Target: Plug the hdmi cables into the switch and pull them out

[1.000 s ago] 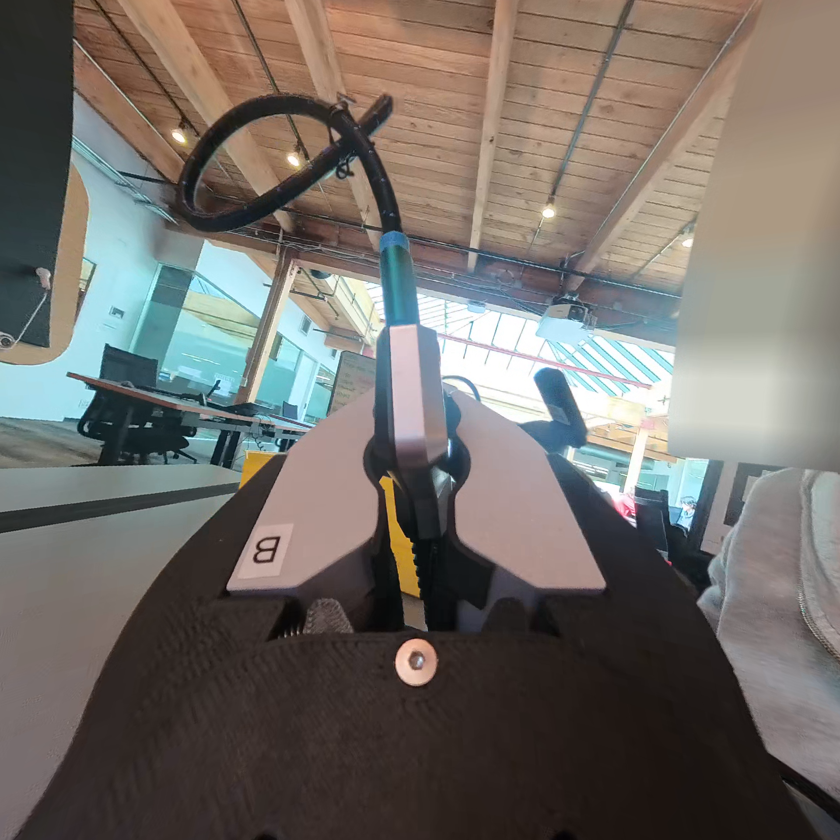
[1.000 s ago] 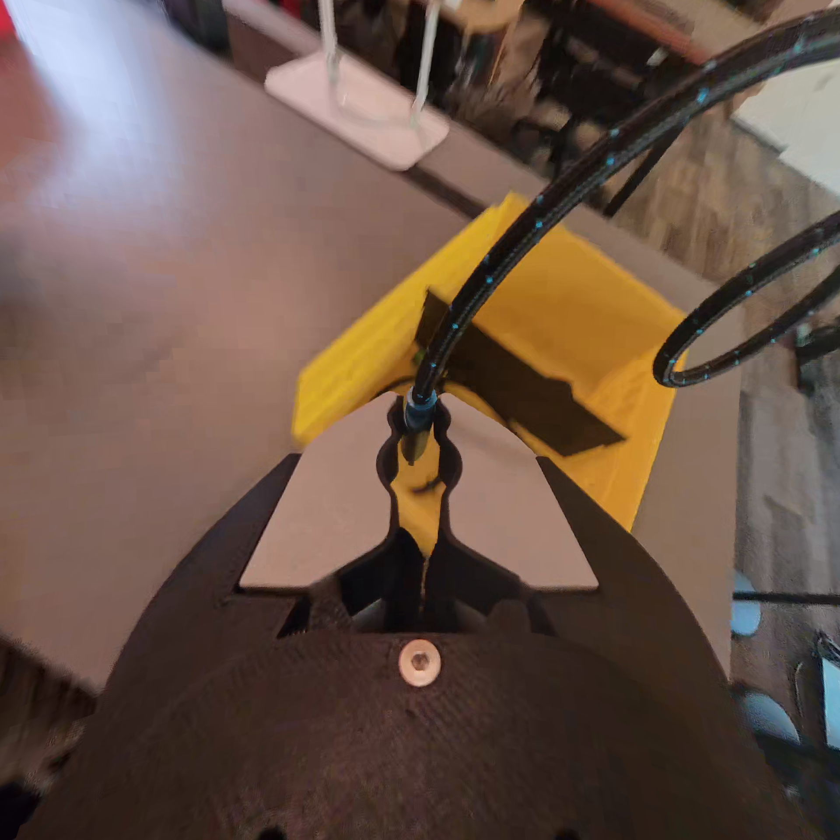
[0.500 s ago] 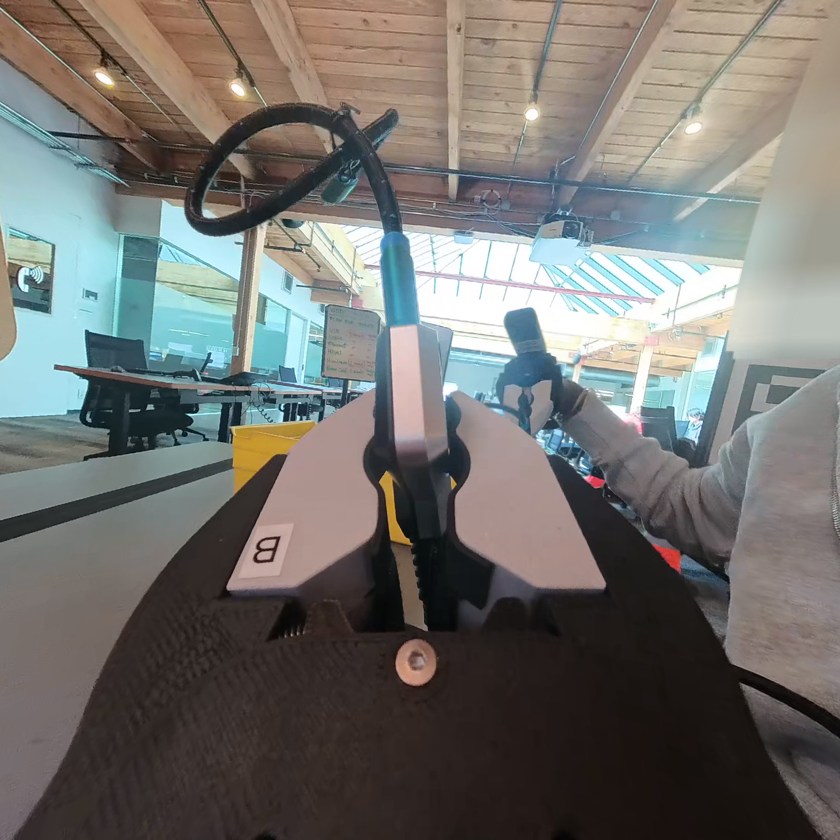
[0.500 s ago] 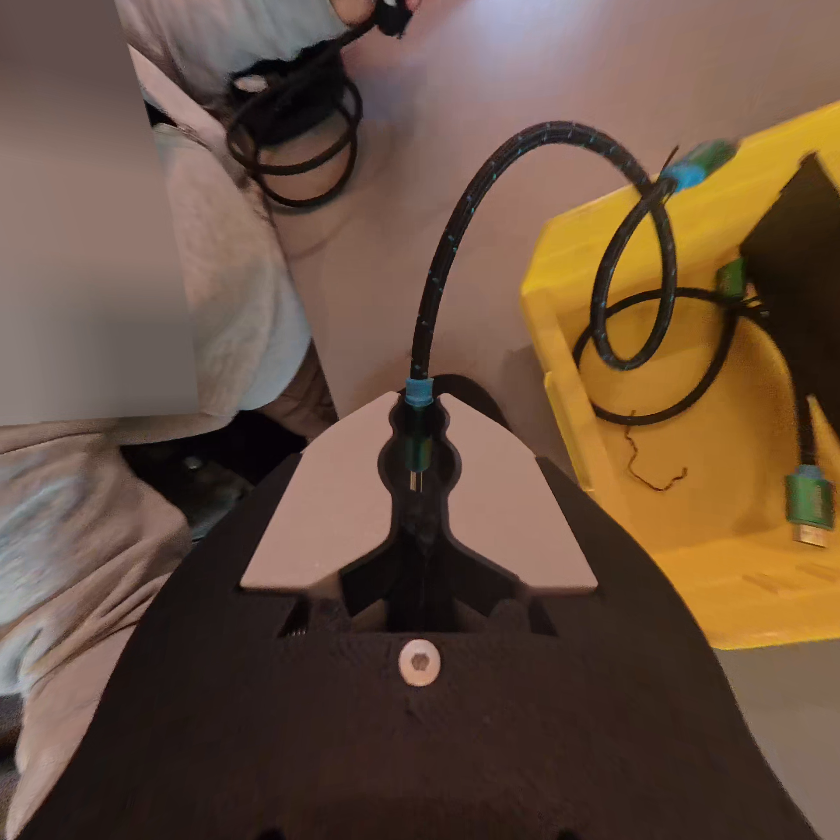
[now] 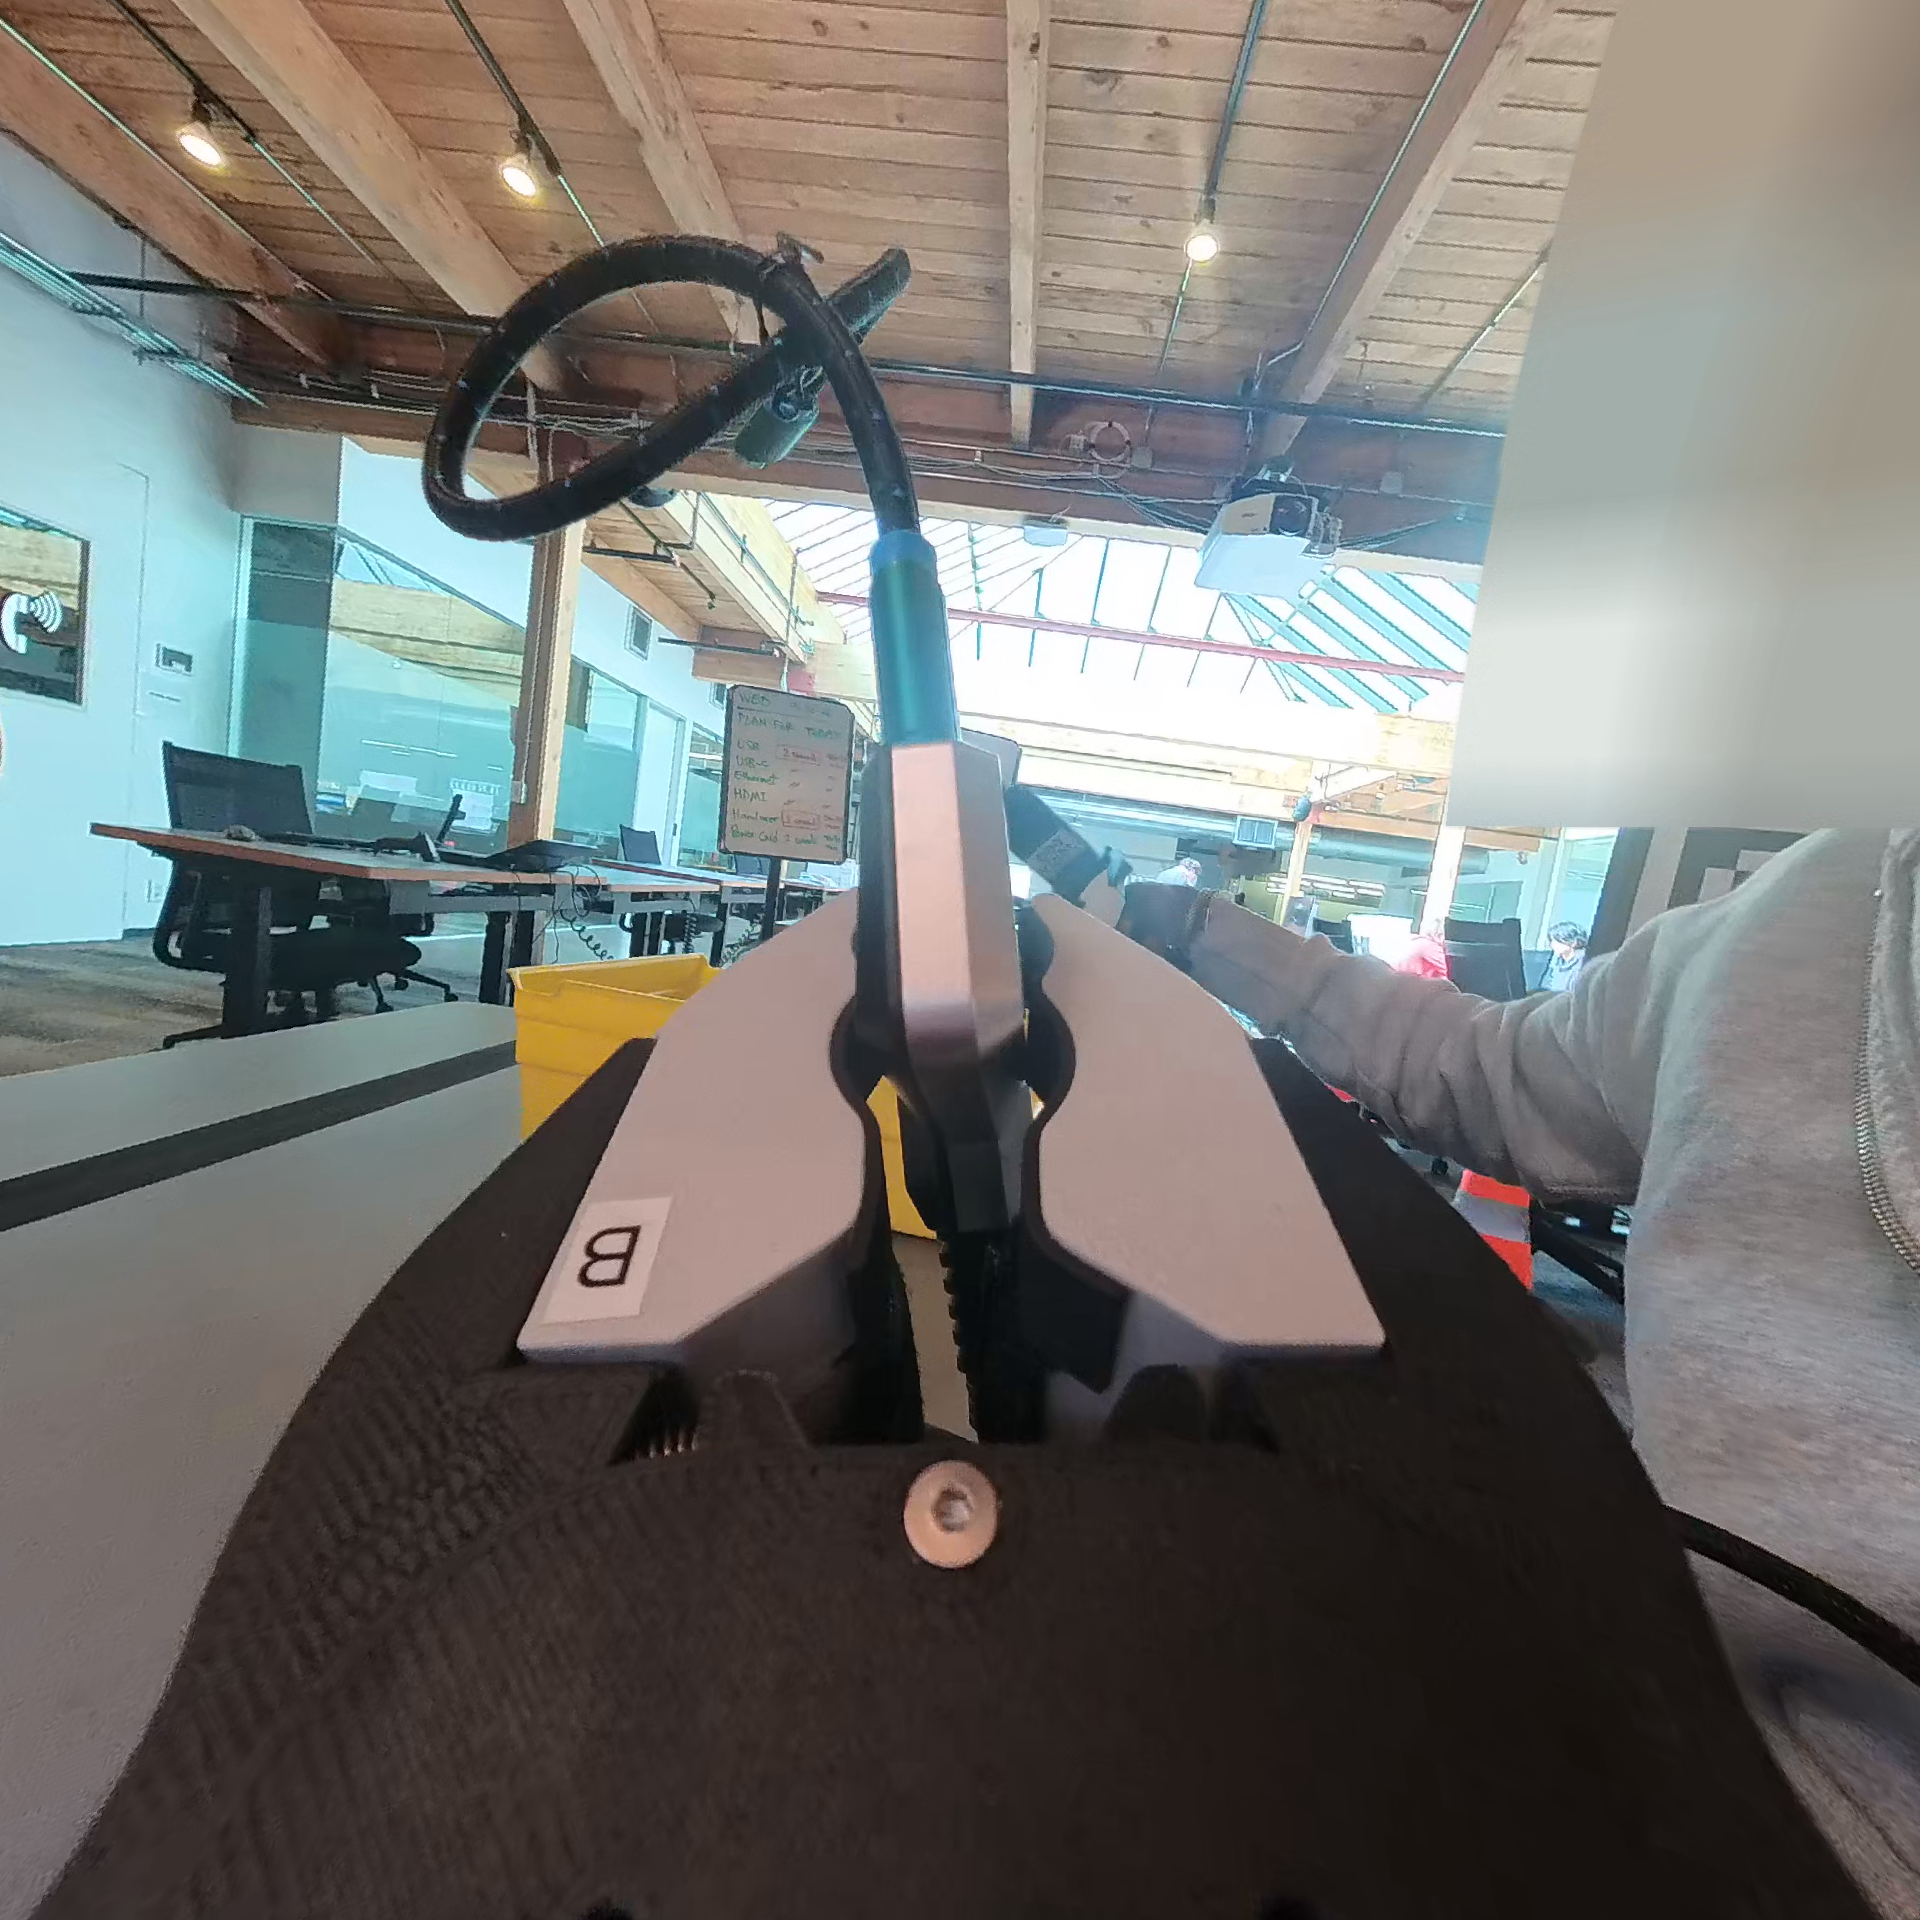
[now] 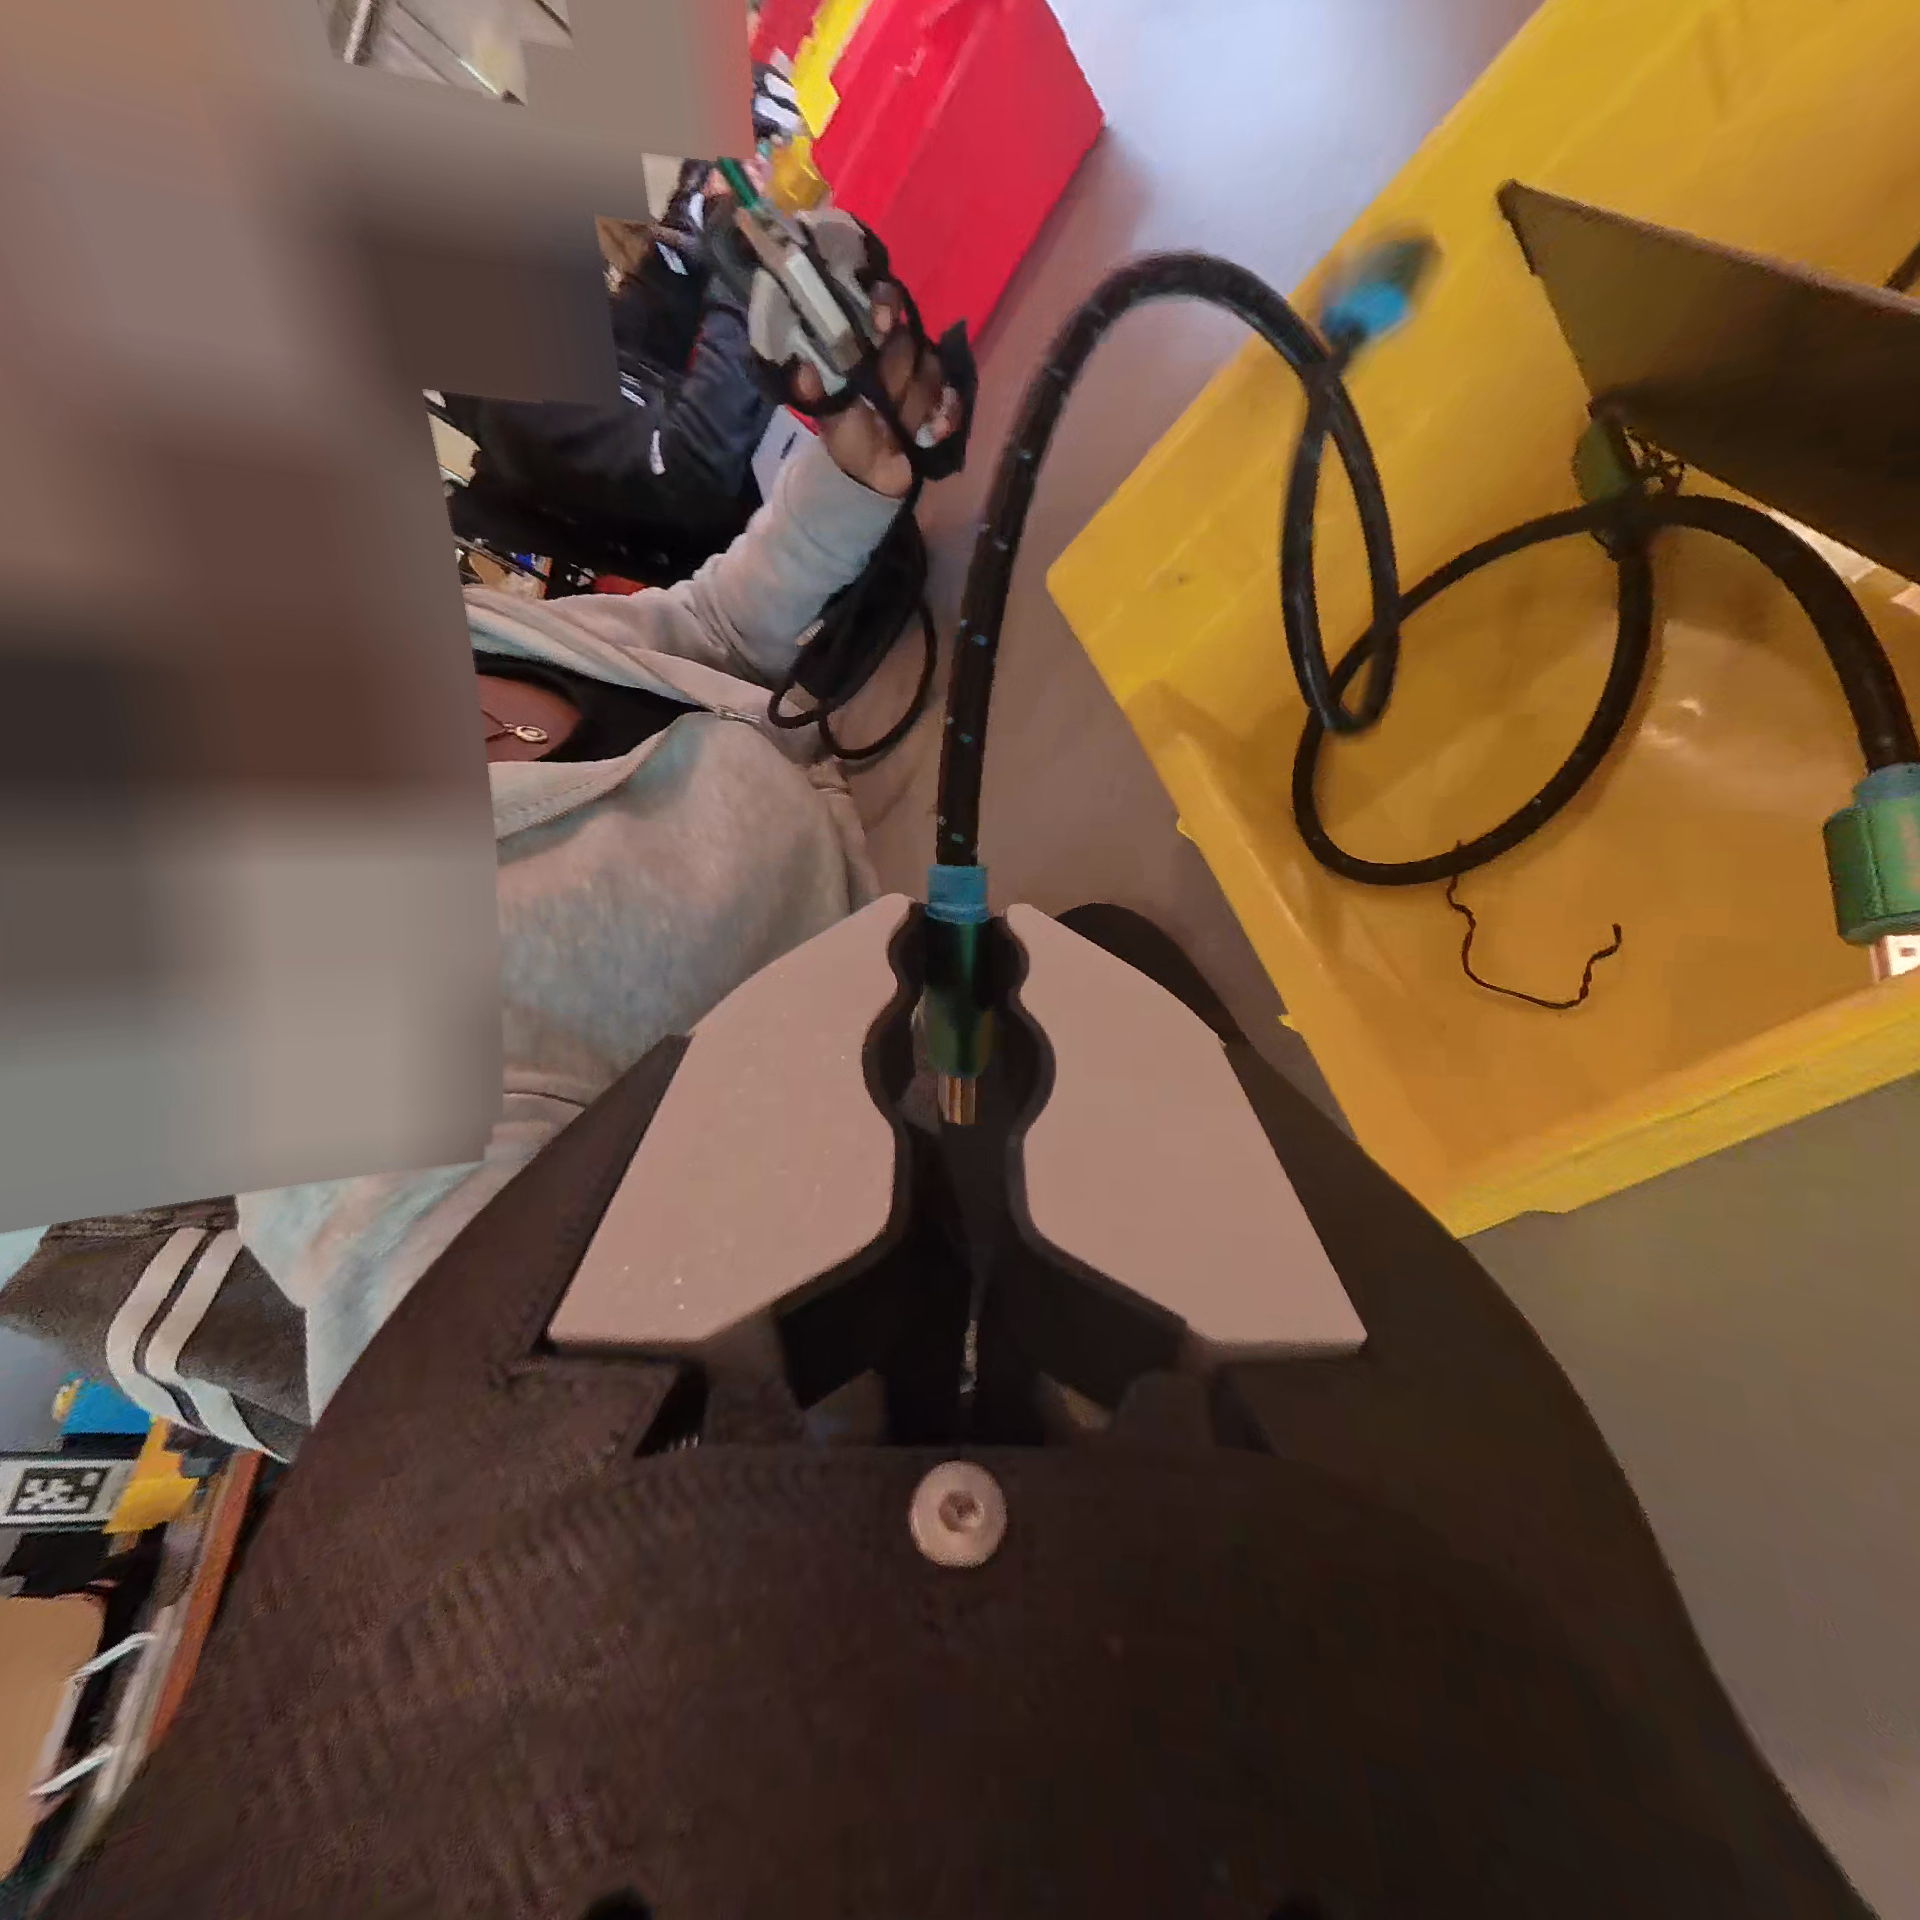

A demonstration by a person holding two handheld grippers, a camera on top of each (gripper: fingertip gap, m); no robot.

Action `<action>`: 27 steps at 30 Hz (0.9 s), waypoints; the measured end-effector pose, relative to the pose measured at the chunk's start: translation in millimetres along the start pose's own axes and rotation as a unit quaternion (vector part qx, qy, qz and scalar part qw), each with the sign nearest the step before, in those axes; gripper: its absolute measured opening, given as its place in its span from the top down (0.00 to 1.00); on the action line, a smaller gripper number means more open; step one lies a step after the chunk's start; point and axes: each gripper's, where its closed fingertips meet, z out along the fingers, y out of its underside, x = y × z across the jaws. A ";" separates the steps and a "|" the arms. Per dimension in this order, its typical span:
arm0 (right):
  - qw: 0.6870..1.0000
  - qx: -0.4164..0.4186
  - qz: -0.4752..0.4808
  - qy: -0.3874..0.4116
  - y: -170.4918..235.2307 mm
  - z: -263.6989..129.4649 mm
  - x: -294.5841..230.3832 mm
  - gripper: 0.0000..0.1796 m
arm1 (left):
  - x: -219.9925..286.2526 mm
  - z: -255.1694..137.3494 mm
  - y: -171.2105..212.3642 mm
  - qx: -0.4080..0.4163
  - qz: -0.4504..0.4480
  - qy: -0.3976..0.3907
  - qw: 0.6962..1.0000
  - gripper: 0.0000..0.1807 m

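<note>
The left gripper (image 5: 951, 997) is squeezed on the switch (image 5: 948, 914), a flat silver box that stands up on its edge between the two grey fingers (image 5: 748, 1122). A cable (image 5: 644, 343) is plugged into the top end of the switch by a blue-green plug (image 5: 912, 644). From there the black cable climbs, bends over and makes a loop up in the air under the wooden ceiling (image 5: 1039, 156). Behind the gripper sits a yellow bin (image 5: 603, 1013) on the grey table (image 5: 208, 1299). A grey sleeve (image 5: 1455, 1049) reaches across on the right side.

The right gripper (image 6: 958, 1023) is closed tight on a green plug (image 6: 956, 997) — the gold tip points back toward the camera and is not in anything. The black cable (image 6: 987, 582) goes up from this plug, curves to the right and comes down into the bin (image 6: 1195, 582), where it makes a loop. Its far end, with a blurry blue-green plug (image 6: 1371, 286), sticks up near the bin's wall.

Inside the bin a dark flat box (image 6: 1745, 353) lies near the top corner, with one more black cable (image 6: 1507, 831) curled beside it — I cannot tell if that one is plugged into the box. Its other green plug (image 6: 1875, 862) lies on the bin floor. Far off in this view, a hand (image 6: 883, 416) holds up the left gripper. A red box (image 6: 935, 135) stands on the table beyond it.
</note>
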 end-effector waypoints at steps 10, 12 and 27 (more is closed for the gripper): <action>0.999 -0.014 -0.031 -0.029 3.9 0.0 -20.0 0.93 | 2.6 4.3 12.0 -0.028 0.008 0.007 1.000 0.88; 1.000 0.017 0.000 -0.016 -12.7 -0.7 -10.0 0.93 | 2.8 4.2 13.1 -0.031 0.010 0.007 0.999 0.88; 0.938 0.028 0.029 0.344 -45.4 -10.2 97.6 0.88 | 4.7 4.8 12.6 -0.034 0.014 0.011 0.999 0.88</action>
